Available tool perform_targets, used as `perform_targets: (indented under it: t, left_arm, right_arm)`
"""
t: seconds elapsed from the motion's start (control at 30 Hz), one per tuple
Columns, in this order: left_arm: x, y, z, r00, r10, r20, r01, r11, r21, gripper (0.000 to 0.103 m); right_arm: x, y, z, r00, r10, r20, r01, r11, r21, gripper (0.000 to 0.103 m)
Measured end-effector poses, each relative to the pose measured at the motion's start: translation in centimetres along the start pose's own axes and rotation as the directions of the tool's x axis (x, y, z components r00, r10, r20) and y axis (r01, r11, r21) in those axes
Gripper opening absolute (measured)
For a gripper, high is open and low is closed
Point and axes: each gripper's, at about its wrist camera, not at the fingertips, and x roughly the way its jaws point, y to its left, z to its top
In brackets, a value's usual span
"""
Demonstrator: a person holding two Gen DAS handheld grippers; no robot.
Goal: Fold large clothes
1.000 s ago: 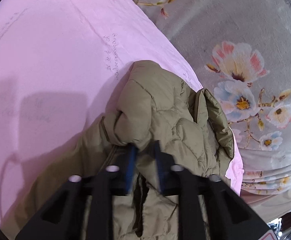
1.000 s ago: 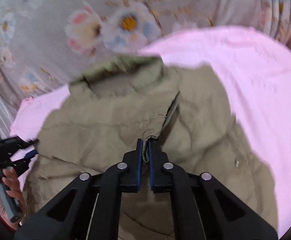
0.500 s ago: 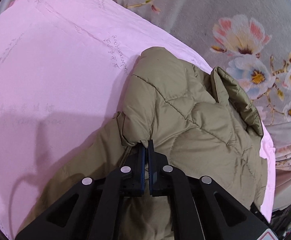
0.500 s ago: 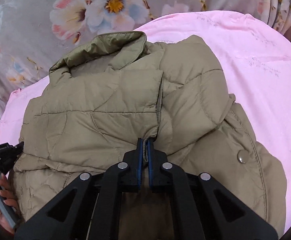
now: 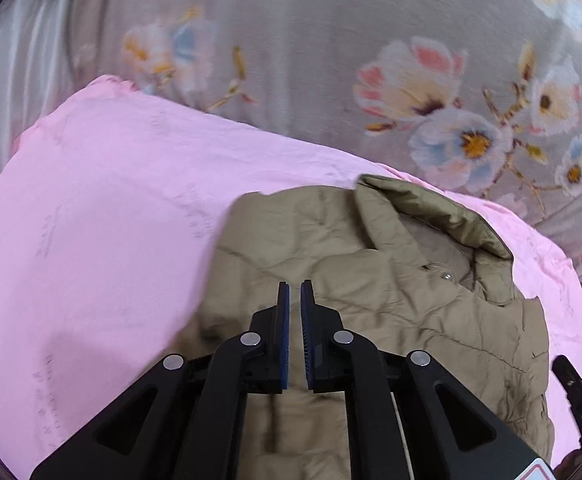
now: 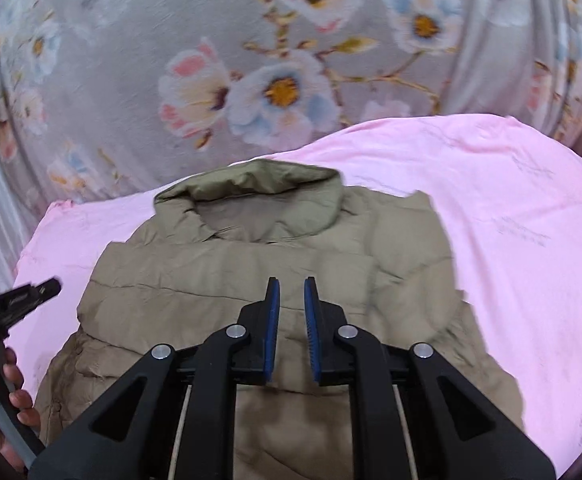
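Pink sheet [image 5: 103, 208] spread flat; behind it grey floral fabric [image 6: 139, 32] (pleated at the edges), light soft.

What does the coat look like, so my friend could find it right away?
Find the big pink sheet spread over the flowery grey blanket. Lying on it is the coat: puffy, quilted, olive-brown, with a stand-up collar. It is the only brown thing there.

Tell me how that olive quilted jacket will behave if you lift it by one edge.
The jacket will likely sag and drape: its padded panels already crease and bend. Probably light for its bulk, being puffy. The smooth shell may slip on the pink sheet.
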Motion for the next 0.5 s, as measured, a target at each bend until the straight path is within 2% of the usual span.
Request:
perform_targets:
  t: [0.1,0.17,0.23,0.37,0.5]
  left_arm:
    - [4.0,-2.0,-1.2,0.996,0.033,-0.084,-0.028,0.998,0.050,0.009]
    - [6.7,-1.8,-3.1,0.988,0.070,-0.136,-0.063,0.996,0.061,0.009]
    - [7.2,-1.6,-4.5,0.991,0.069,-0.114,-0.060,0.995,0.084,0.009]
    - [6.5,-1.7,-5.6,0.992,0.092,-0.091,-0.081,0.990,0.114,0.009]
    - [5.3,-1.1,-6.7,0.993,0.077,-0.086,-0.070,0.993,0.092,0.009]
  right_arm:
    - [3.3,1.1,-0.7,0.996,-0.023,-0.084,0.020,0.999,-0.042,0.013]
    - [5.5,0.7,-2.3,0.986,-0.067,-0.155,0.058,0.996,-0.061,0.010]
    - [6.5,-0.2,-3.4,0.981,-0.028,-0.193,0.025,0.999,-0.022,0.010]
    - [6.2,-0.5,-3.8,0.979,-0.030,-0.202,0.028,1.000,-0.009,0.008]
    - [5.4,-0.6,-4.5,0.978,-0.032,-0.208,0.031,0.999,-0.005,0.008]
